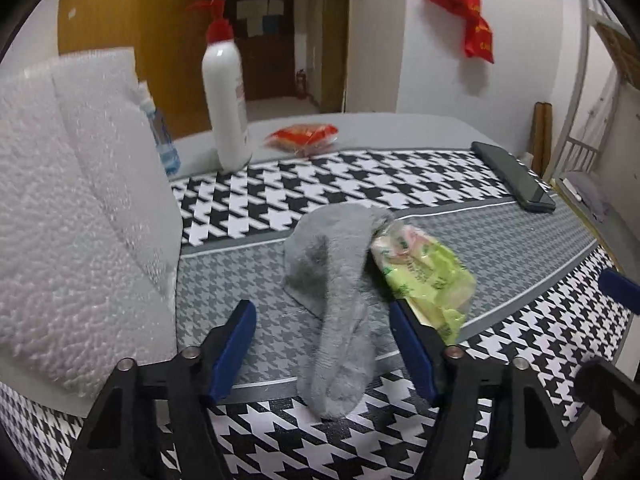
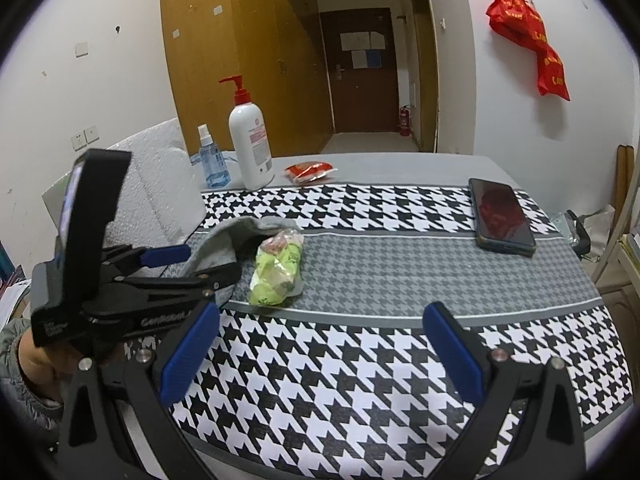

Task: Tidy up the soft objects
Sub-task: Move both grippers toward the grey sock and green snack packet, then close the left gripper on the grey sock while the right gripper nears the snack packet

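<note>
From the left wrist view, the left gripper stands with its blue pads spread wide on either side of the grey sock, which lies on the houndstooth cloth and runs lengthwise between them; the pads do not press it. Just right of the sock, touching its upper end, lies a green plastic packet, partly hidden behind the right pad. Left of the sock rises a white foam block, cut off by the frame and hiding most of a blue spray bottle. Beyond the sock stand a white pump bottle and a red packet; a dark phone lies far right of it. In the right wrist view, the right gripper hangs wide over bare cloth, holding nothing. The left gripper covers much of the sock, so only its far end shows, with the green packet touching its right side. The spray bottle, pump bottle and red packet stand behind the sock, the phone well to its right.
</note>
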{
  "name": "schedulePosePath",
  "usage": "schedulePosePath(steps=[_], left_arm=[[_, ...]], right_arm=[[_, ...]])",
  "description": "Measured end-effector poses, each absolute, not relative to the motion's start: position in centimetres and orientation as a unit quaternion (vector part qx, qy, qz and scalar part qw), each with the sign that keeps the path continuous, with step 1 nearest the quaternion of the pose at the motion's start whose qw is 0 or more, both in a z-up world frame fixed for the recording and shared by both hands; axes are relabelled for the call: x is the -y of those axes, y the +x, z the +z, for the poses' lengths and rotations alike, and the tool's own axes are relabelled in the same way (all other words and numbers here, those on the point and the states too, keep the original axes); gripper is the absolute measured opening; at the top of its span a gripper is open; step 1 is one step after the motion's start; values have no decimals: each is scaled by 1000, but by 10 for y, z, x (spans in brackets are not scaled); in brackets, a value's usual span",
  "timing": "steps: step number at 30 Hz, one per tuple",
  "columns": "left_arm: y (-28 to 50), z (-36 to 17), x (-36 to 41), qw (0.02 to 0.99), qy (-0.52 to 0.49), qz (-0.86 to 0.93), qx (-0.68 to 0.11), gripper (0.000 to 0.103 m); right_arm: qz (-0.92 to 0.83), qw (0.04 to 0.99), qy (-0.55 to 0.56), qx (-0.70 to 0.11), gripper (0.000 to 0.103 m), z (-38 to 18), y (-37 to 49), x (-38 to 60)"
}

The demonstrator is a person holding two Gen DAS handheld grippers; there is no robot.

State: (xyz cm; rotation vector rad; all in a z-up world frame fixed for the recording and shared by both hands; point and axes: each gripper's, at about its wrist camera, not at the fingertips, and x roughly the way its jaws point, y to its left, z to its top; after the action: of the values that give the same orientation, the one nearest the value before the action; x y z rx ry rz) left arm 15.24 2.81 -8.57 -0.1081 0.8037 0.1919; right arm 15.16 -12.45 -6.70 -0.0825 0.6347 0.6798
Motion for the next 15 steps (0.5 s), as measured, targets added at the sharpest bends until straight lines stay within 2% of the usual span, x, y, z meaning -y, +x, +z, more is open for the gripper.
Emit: schedulePosePath(steps=[6,12,15], left_arm=[[156,-86,-30,914,-56,85,-392,63],[163,-88,-28,913,-55,70,-399,50],[167,-89,-30,910,-50,68,-406,37]], right_arm=[[327,893,-41,-306,103,-67,152,123],[326,891,-42,-312,103,-70,155,120],[327,889,-47,-316,103,-72,159,116]])
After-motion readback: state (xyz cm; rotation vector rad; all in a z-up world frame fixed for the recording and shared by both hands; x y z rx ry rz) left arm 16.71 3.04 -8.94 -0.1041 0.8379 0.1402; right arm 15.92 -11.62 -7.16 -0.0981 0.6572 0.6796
